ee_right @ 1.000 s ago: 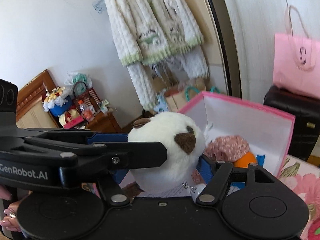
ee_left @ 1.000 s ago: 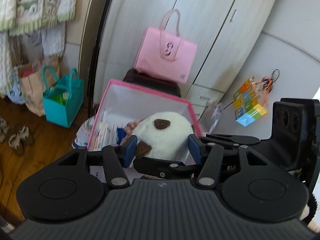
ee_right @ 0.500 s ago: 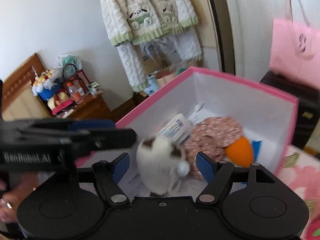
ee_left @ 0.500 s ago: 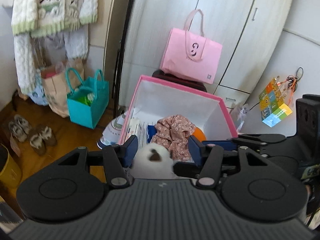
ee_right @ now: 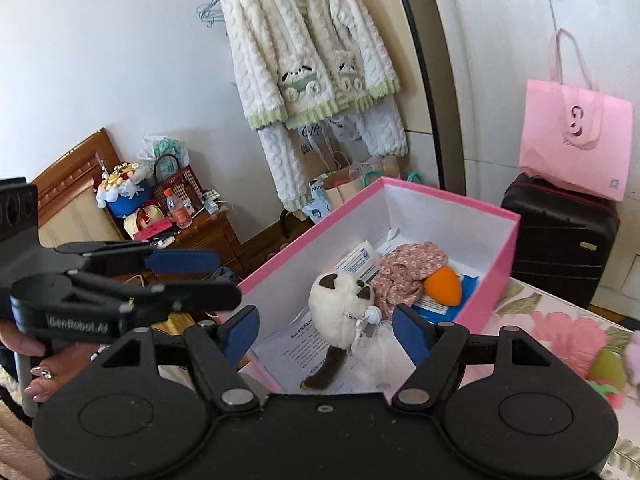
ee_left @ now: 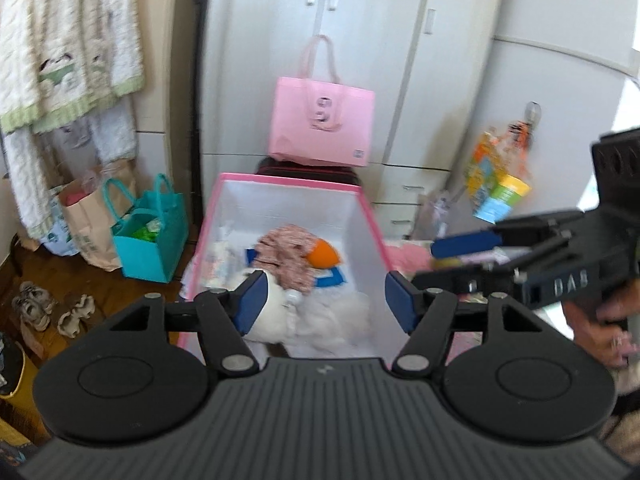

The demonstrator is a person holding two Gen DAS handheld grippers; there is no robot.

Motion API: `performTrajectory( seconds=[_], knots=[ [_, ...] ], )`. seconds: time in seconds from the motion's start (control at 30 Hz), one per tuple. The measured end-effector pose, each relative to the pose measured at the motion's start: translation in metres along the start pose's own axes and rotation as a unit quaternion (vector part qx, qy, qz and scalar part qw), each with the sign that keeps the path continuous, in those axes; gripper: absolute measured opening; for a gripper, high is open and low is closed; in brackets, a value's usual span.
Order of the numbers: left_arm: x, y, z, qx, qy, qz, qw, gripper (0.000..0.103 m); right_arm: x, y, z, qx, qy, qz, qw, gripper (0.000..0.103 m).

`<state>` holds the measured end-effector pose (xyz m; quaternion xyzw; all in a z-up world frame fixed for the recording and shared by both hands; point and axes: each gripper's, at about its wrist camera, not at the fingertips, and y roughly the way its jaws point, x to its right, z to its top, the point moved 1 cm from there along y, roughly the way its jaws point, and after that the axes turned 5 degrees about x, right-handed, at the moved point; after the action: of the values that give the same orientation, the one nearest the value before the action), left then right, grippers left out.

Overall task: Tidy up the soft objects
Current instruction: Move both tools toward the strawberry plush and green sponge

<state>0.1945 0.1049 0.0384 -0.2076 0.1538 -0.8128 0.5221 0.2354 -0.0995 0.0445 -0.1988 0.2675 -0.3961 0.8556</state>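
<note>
The plush (ee_right: 342, 312) lies inside the pink box (ee_right: 496, 268), near its front end, resting on papers (ee_right: 304, 354) with its brown tail trailing toward me; in the left view I see only a white, blurred part of it (ee_left: 276, 316) behind my left pad. It touches neither of my grippers, so I judge this toy as placed. Behind it in the box lie a floral cloth (ee_right: 408, 270), an orange piece (ee_right: 440, 286) and something blue (ee_right: 460, 292), all bunched toward the far wall, which I take as the reason the plush sits in the free front space. My right gripper (ee_right: 324, 336) hangs above the box's near edge with its jaws standing well apart and nothing between the pads; the plush shows in the gap only because it lies lower, in the box. My left gripper (ee_left: 322, 300) is at the same end of the box, jaws opening at this moment, also with nothing pressed between them. Each gripper shows in the other's view, the left (ee_right: 188, 280) off to the side of the box, the right (ee_left: 472, 256) beside the box's right wall, so both hands flank the box rather than reach into it. The box stands on a flowered bedspread (ee_right: 560, 332), and something pale pink and green (ee_right: 612, 364) lies at its edge, too blurred to name; if soft, it may be a next candidate. A suitcase (ee_right: 560, 240) with a pink bag (ee_right: 576, 140) on top stands behind the box, and a cardigan (ee_right: 312, 52) hangs on the wall.
</note>
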Motion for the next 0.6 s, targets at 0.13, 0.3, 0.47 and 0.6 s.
performTrajectory(
  seconds=[0.13,0.3,0.47,0.6],
  knots=[
    [0.02,-0.017,-0.005,0.005,0.017,-0.022,0.9996,0.068,0.008,-0.038,-0.009,0.016,0.006,-0.008,1.0,0.078],
    [0.04,-0.031,-0.013,-0.006,0.035,-0.044,0.9984,0.068,0.023,-0.079,-0.032,0.03,0.035,-0.019,0.999,0.078],
    [0.063,-0.043,-0.016,-0.01,0.053,-0.06,0.9968,0.071,0.027,-0.114,-0.049,0.039,0.035,-0.045,0.998,0.078],
    [0.084,-0.046,-0.019,-0.02,0.07,-0.08,0.9942,0.072,0.028,-0.138,-0.063,0.046,0.024,-0.06,0.997,0.08]
  ],
)
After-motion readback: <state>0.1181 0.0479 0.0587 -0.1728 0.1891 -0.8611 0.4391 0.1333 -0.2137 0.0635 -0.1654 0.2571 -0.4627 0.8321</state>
